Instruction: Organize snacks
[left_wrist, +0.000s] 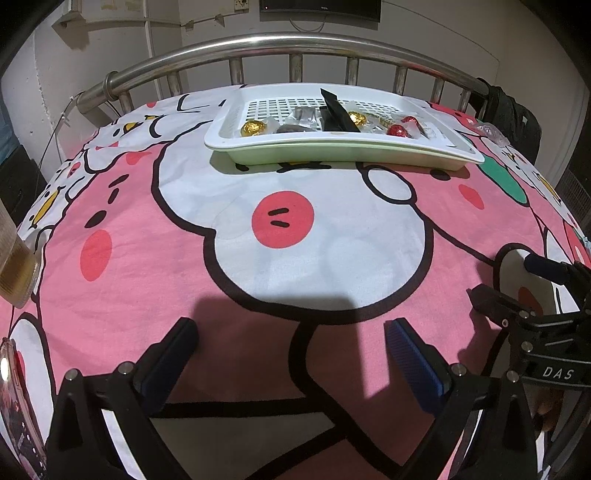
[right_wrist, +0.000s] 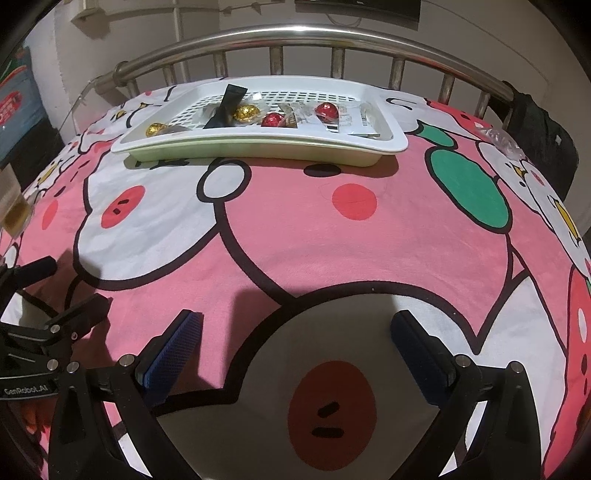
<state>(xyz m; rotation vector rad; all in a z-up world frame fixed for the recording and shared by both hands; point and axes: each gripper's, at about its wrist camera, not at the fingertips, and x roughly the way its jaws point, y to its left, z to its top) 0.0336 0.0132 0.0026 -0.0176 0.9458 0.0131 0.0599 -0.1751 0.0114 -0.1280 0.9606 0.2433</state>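
Both claws, left (left_wrist: 291, 354) and right (right_wrist: 295, 350), gape empty above pink cartoon-print bed blanket (left_wrist: 147, 258). White perforated plastic tray (left_wrist: 332, 149) at twelve o'clock holds foil-wrapped snacks (left_wrist: 253, 128); approach low, level.

My left gripper (left_wrist: 291, 338) and right gripper (right_wrist: 295, 332) have black frames, silver screws and blue ribbed pads (left_wrist: 413, 360).

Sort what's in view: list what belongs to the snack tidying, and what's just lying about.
Belongs to the job:
white tray
gold-foil chocolates
red-foil chocolates
black sachet
clear-wrapped snacks

Just lying about:
crumpled clear wrapper on the blanket
dark cloth on the bed rail
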